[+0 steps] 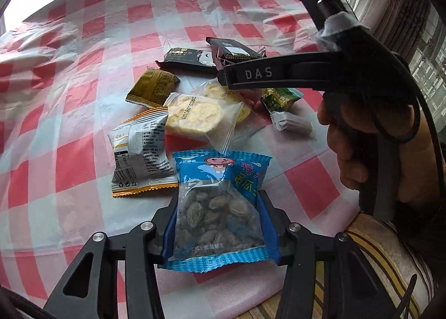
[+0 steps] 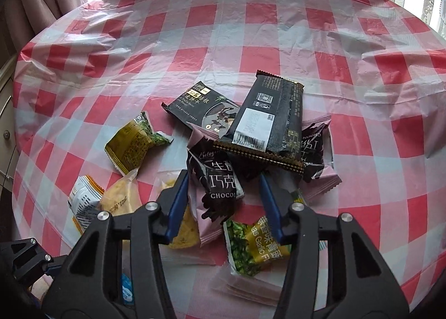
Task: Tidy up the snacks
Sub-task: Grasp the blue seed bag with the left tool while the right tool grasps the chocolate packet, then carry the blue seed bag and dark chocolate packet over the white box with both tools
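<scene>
The left gripper [image 1: 218, 224] had its blue-padded jaws pinching a blue snack packet [image 1: 220, 207] with a clear window showing dark, wrinkled pieces; the packet stood between the pads, its upper edge toward the heap and its lower sealed edge near the camera, over the near part of the counter [image 1: 69, 151], which was covered in a red-and-white checked plastic cloth. Just beyond it lay a white-and-orange packet [image 1: 139, 157], partly overlapped by a clear packet of pale yellow cakes [image 1: 195, 118], with a gold packet [image 1: 153, 87] beyond those and two black wrappers [image 1: 189, 58] farther toward the far edge. A person's hand [image 1: 351, 146] at the right gripped the handle of the other tool, whose black finger marked DAS reached over the pile. In the right wrist view, the right gripper [image 2: 223, 207] hung over the heap near the counter's middle, its jaws partly spread on either side of a pink-and-black chocolate packet [image 2: 217, 179]; whether the pads pressed on it could not be told. A long black wrapper [image 2: 267, 121] lay across that packet, and a green-and-yellow garlic pea packet [image 2: 253, 243] lay nearer the camera.
</scene>
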A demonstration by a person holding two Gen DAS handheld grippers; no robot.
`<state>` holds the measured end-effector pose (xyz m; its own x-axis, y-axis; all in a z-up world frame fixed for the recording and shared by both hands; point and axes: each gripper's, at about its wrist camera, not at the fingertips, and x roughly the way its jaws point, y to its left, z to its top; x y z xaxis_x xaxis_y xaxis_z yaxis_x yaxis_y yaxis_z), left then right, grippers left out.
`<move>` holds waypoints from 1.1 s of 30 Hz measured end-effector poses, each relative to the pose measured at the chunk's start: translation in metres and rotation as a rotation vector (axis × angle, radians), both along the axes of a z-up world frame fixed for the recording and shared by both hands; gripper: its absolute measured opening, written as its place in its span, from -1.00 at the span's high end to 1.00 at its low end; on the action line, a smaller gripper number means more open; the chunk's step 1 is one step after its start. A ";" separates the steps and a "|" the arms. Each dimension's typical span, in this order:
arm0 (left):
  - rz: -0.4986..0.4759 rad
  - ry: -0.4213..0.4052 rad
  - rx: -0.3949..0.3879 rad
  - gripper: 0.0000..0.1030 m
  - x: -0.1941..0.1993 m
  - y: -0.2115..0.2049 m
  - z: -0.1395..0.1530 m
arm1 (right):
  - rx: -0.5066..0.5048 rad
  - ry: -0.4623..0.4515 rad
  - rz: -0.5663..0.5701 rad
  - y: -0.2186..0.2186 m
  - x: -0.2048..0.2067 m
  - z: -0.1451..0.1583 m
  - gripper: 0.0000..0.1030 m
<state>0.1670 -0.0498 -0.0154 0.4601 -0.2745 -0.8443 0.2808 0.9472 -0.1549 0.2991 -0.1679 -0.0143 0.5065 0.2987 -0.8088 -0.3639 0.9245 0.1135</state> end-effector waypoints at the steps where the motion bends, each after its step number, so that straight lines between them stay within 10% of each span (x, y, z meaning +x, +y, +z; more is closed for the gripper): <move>1: 0.004 -0.006 -0.004 0.01 -0.001 0.001 0.001 | -0.001 -0.003 0.006 0.001 -0.001 0.001 0.16; 8: 0.038 -0.039 -0.035 0.02 -0.012 0.008 0.012 | -0.013 -0.036 0.026 0.000 -0.013 0.007 0.49; 33: 0.169 -0.103 -0.055 0.02 -0.042 0.012 0.040 | 0.068 -0.068 -0.020 -0.059 -0.088 0.041 0.50</move>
